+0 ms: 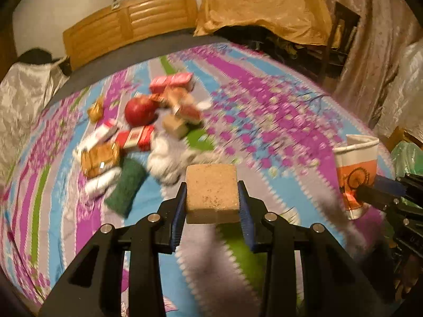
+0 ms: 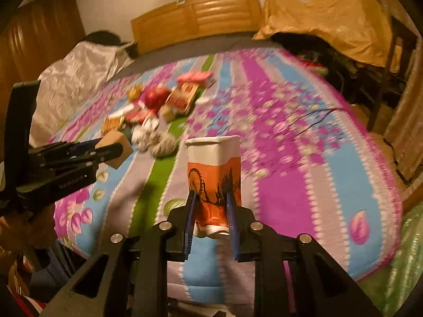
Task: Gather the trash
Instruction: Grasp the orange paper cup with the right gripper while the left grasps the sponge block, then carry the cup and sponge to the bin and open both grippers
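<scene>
My left gripper [image 1: 212, 198] is shut on a tan cardboard box [image 1: 212, 192], held above the flowered bedspread [image 1: 264, 121]. The same box [image 2: 117, 146] shows at the left of the right wrist view, pinched in the left gripper [image 2: 111, 149]. My right gripper [image 2: 211, 206] is shut on a squashed orange-and-white paper cup [image 2: 215, 177], lifted off the bed. That cup [image 1: 355, 169] appears at the right edge of the left wrist view, with the right gripper [image 1: 370, 194] on it. A pile of trash [image 1: 148, 129] lies further up the bed: red cartons, crumpled white paper, a biscuit pack.
A red apple [image 1: 140, 111] sits in the pile beside a green cloth [image 1: 127, 187] and a gold wrapper [image 1: 95, 111]. A wooden headboard [image 1: 129, 23] stands behind the bed. Covered furniture [image 1: 267, 8] and a chair [image 1: 341, 37] stand at the right. A green plastic bag [image 2: 396, 264] lies by the bed's near right corner.
</scene>
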### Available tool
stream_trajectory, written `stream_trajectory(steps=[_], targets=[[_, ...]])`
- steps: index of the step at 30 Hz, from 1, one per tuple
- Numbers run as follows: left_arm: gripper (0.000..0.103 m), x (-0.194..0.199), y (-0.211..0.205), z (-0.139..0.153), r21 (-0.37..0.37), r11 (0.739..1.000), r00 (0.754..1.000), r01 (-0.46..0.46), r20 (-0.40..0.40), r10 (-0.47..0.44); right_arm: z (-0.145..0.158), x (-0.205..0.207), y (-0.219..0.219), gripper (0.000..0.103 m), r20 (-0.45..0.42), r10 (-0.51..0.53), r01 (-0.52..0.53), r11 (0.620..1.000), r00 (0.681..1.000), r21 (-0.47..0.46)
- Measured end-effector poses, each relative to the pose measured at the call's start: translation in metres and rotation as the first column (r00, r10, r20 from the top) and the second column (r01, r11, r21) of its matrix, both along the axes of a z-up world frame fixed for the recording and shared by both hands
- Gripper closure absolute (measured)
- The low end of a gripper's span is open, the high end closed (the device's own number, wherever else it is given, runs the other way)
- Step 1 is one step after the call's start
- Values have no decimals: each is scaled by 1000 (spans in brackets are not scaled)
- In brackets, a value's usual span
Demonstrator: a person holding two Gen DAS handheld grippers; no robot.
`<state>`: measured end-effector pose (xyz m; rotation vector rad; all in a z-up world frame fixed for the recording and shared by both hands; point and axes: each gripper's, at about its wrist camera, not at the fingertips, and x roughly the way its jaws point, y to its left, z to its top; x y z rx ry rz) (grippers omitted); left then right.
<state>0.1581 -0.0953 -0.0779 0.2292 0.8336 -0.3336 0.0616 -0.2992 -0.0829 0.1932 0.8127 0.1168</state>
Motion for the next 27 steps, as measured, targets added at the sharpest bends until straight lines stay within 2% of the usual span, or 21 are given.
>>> stream_trajectory(steps=[4, 8, 12, 17, 20, 27], targets=[[68, -5, -39, 23, -10, 998, 997, 67, 34, -67, 24, -22, -37, 79, 37, -89, 89, 996, 995, -5], [68, -15, -92, 42, -19, 986, 984, 168, 60, -166, 50, -54, -88, 79, 66, -217, 218, 976, 974, -2], [68, -32, -149, 56, -14, 960, 957, 280, 82, -278, 70, -95, -151, 79, 76, -370, 370, 929, 926, 8], [68, -65, -228, 68, 2, 899, 893, 439, 109, -436, 81, -147, -218, 79, 64, -517, 518, 855, 854, -4], [68, -89, -275, 72, 12, 848, 841, 530, 121, -528, 85, -179, -253, 79, 58, -591, 593, 805, 804, -24], [68, -125, -349, 71, 14, 755, 750, 655, 100, -653, 89, -238, -313, 79, 58, -707, 709, 703, 705, -58]])
